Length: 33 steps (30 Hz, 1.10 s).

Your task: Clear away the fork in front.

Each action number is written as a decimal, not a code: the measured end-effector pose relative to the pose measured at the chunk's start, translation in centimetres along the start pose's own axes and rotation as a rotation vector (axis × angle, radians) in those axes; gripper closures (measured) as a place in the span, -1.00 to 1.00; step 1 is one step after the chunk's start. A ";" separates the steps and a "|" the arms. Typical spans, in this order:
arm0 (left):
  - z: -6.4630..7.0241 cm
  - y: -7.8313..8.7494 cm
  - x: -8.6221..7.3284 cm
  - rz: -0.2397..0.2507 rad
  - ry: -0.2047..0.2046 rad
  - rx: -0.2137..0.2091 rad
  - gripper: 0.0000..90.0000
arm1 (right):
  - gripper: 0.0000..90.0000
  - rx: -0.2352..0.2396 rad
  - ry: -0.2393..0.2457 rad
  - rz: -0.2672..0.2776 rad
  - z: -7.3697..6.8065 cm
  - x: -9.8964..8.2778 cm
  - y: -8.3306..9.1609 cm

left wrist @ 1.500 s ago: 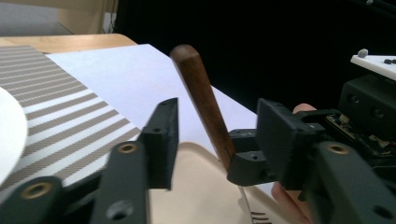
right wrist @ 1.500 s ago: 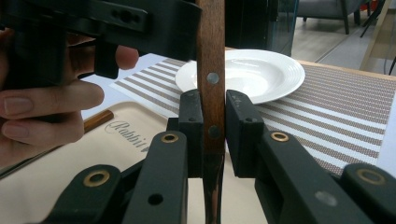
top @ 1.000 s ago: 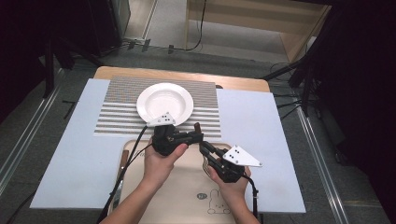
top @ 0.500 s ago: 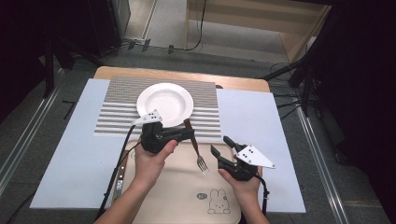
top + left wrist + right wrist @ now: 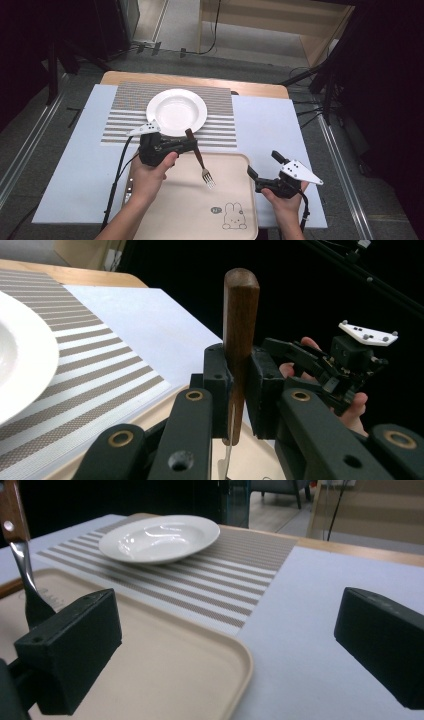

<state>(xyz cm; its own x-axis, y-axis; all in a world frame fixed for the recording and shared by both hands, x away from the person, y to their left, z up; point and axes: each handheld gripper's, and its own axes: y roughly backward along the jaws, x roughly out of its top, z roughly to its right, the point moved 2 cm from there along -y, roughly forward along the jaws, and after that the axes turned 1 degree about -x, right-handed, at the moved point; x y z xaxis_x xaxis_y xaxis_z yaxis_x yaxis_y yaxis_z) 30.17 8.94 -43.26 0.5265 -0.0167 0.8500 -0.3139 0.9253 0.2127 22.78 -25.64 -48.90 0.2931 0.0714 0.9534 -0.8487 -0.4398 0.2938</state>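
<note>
Plate [image 5: 176, 111] on mat [image 5: 220, 125] — behind tray [image 5: 235, 165]

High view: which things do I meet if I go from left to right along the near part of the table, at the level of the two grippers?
Left gripper → fork that it holds, over the tray → right gripper, with open jaws.

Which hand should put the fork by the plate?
Left, probably: its tongs already clamp the fork by its wooden handle, close to the plate. The right tongs stand open, holding nothing.
</note>
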 end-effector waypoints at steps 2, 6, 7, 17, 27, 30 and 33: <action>0.0 0.3 0.0 0.002 0.002 -0.005 0.75 | -1.00 0.004 -0.009 0.001 0.5 -0.2 0.6; -0.1 1.0 0.0 -0.002 0.000 -0.006 0.75 | -1.00 -0.023 -0.023 0.021 1.5 -0.6 1.5; -0.2 1.2 -0.1 -0.004 0.003 -0.012 0.76 | -1.00 -0.030 -0.023 0.025 1.8 -0.7 1.7; -0.4 2.6 -0.2 -0.009 0.010 -0.027 0.76 | -1.00 -0.097 -0.036 0.019 4.2 -1.7 3.5; -0.8 4.6 -0.8 -0.022 0.018 -0.023 0.76 | -1.00 -0.158 -0.017 -0.002 6.2 -2.9 4.9; -0.9 5.1 -1.0 -0.026 0.030 -0.026 0.76 | -1.00 -0.166 -0.014 0.000 6.5 -3.1 5.1; -1.1 5.6 -1.3 -0.034 0.036 -0.031 0.76 | -1.00 -0.168 -0.021 0.007 6.9 -3.3 5.2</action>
<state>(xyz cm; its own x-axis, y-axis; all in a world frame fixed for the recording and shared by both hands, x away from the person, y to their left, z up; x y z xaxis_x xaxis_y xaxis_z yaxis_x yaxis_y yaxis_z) 28.59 14.58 -43.66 0.5649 -0.0349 0.8244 -0.2710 0.9358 0.2253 20.45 -34.29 -51.00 0.2948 0.0492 0.9543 -0.9119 -0.2841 0.2963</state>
